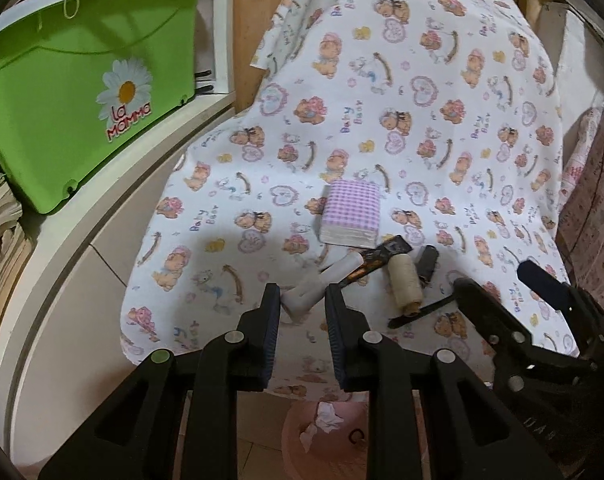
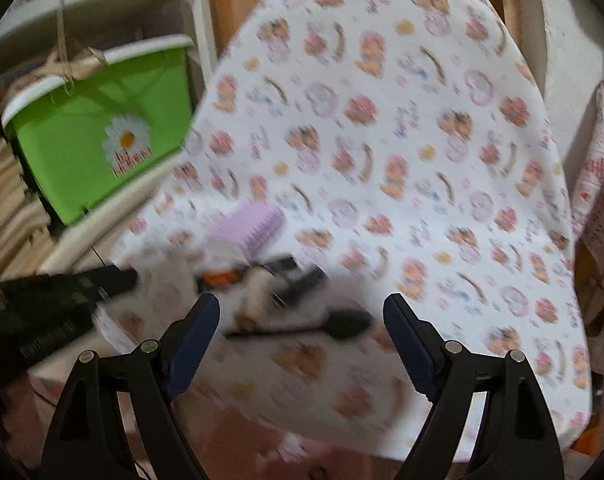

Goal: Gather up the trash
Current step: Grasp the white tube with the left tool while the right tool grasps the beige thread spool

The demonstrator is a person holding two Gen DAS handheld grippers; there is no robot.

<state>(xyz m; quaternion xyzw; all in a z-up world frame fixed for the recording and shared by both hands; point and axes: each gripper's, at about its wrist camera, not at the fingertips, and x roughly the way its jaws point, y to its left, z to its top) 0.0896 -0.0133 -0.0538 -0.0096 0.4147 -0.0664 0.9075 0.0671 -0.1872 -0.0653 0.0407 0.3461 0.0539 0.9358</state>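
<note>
Ahead of both our claws lay the table under its teddy-bear cloth (image 1: 382, 120), and off to the left of them stood a green bin (image 1: 74, 112) on a shelf. Below the left gripper (image 1: 303, 304), on the floor under the table edge, sat a pink basin (image 1: 302, 424) with crumpled tissue (image 1: 328, 416) already in it; we judged this the trash container.

Just ahead of the left claw was the clutter: a lilac checked napkin pack (image 1: 352, 216), a spool of cream thread (image 1: 404, 284), a dark wrapper with orange edge (image 1: 382, 258), a small dark cylinder (image 1: 428, 266), and, nearest, a white tube-like scrap (image 1: 322, 284). The left fingers stood narrowly apart on either side of that scrap, not visibly clamped on it.

Our right gripper (image 2: 302, 320) gaped wide and empty, with a black spoon (image 2: 334, 326) lying between and just beyond its tips; the view was motion-blurred.

We judged ourselves mid-collection, at the grasp stage. Next: close the left fingers on the scrap, lift, and release over the basin.
</note>
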